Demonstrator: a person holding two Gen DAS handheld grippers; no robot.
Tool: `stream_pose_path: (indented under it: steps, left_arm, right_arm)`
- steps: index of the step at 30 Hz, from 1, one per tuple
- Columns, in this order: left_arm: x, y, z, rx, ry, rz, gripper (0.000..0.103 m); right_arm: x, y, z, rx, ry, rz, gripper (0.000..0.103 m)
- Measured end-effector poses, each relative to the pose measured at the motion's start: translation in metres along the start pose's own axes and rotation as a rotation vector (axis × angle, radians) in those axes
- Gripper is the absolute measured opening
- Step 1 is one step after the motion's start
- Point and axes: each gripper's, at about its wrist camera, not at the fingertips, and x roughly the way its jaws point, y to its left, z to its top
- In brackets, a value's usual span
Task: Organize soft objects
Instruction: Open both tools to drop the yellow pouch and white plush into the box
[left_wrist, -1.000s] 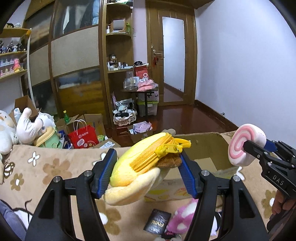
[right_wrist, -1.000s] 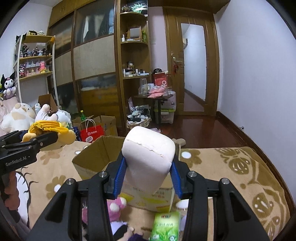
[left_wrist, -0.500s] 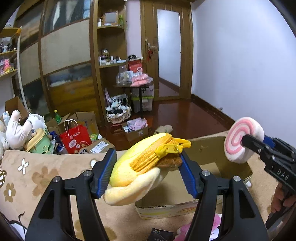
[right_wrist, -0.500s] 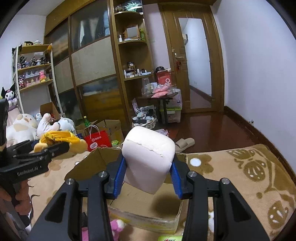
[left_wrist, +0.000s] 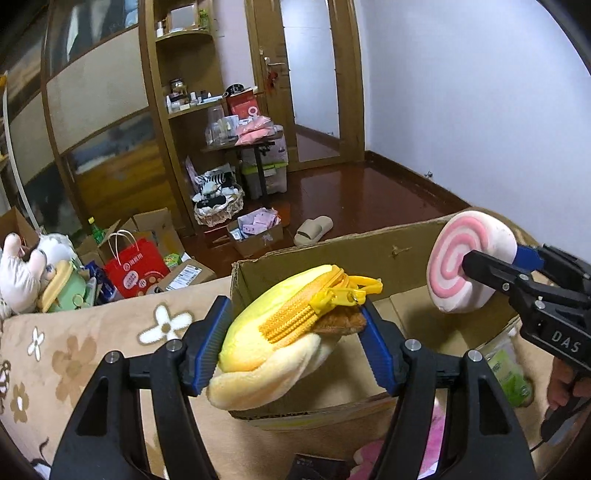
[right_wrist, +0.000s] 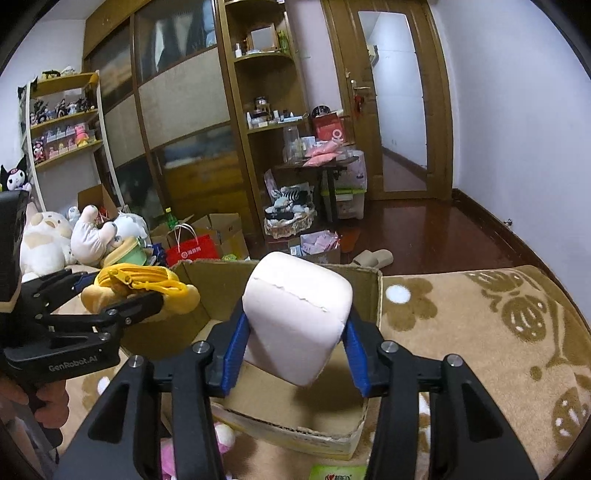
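So basically both grippers are loaded and the open cardboard box (right_wrist: 373, 291) sits right below and in front of them. The right gripper (right_wrist: 295, 350) has its blue pads squeezed onto a pink-and-white swirl cushion (right_wrist: 297, 317), which from its own camera just looks like a pale block. It hangs straight over the box's open mouth, with bare cardboard floor showing beneath it. From the left wrist view you can see the swirl face of that cushion (left_wrist: 471, 260) turned sideways, thick end pointing across the box.

The left gripper (left_wrist: 295, 347) is clamped on a yellow plush zipper pouch (left_wrist: 280, 339), zipper line running diagonally up toward the right, pull tabs sticking out past the right pad. It sits over the near left corner of the box (left_wrist: 332, 254), only partly across the rim, with the floral blanket (left_wrist: 92, 343) to its left.

My guess is the right one is closer to a clean drop: straight down is all it needs. The left probably has to shift right and forward a bit first, or the pouch could catch the wall.
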Motion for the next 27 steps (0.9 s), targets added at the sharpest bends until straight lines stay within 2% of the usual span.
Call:
stream_pose_path:
  steps: [5,8,12,15,20,27]
  left_arm:
    - [0.001,-0.003,-0.001,-0.001,0.003,-0.013,0.074]
    - [-0.003,-0.005,-0.001,0.013,-0.005,0.013,0.087]
    - [-0.006,-0.006,-0.001,0.002,-0.001,0.009,0.089]
    - [-0.006,-0.004,-0.002,-0.014,0.016,0.014,0.094]
    - [-0.011,-0.002,-0.006,-0.015,0.041,0.030,0.096]
    - [-0.026,0.001,-0.013,-0.039,0.079,0.035,0.097]
  right_arm:
    - [-0.001,-0.001,-0.002,0.009,0.007,0.002,0.056]
    - [-0.004,0.000,-0.002,0.013,0.005,-0.001,0.063]
    - [-0.011,0.001,-0.002,0.016,-0.007,-0.004,0.070]
    - [-0.017,0.001,-0.003,0.026,-0.012,-0.005,0.081]
    - [-0.026,0.002,-0.003,0.029,-0.013,-0.004,0.090]
    - [-0.038,0.003,-0.006,0.028,0.000,-0.009,0.092]
